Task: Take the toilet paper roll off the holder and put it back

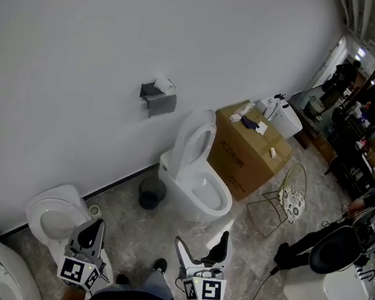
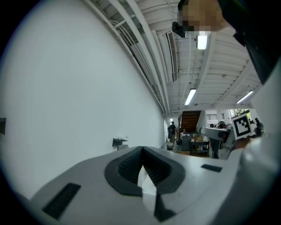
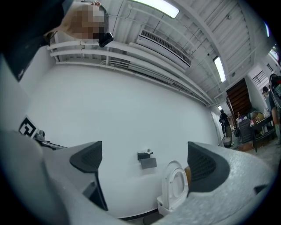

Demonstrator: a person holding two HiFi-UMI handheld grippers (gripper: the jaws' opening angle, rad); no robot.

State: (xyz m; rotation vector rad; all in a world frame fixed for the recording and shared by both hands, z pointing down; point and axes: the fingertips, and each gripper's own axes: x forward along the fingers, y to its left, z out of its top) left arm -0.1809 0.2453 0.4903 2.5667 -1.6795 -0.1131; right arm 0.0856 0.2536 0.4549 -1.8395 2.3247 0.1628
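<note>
Setting: I stand on a grey mottled floor (image 1: 255,255), facing a plain white wall (image 1: 85,38), looking steeply down past both my hands.
Toilet paper roll (image 1: 164,85): a small white roll sitting on its holder, high on the wall and well apart from both my tools. The right gripper view shows it only as a tiny pale spot at the holder's top edge.
Holder (image 1: 157,100): a dark grey bracket fixed to the wall, up and to the left of the raised toilet lid. It is small and distant in both gripper views.
Left tool (image 1: 92,228): held low in front of me, tips pointing up toward the wall. In the left gripper view its two dark ribbed pads (image 2: 131,165) are pressed together at the tips, clamped on nothing.
Right tool (image 1: 200,245): held low beside the left one. In the right gripper view its jaws are spread wide with nothing between them. The far wall, the holder and the toilet show through the gap.
Toilet (image 1: 196,182): white, lid raised against the wall, below and right of the holder.
Cardboard box (image 1: 242,158): brown, just beside the toilet on its right. Small items lie on top, too small to name.
Bin (image 1: 152,193): small, dark, round, on the floor by the toilet's left side.
Second toilet (image 1: 56,215): white, lid up, at lower left, near my left tool.
</note>
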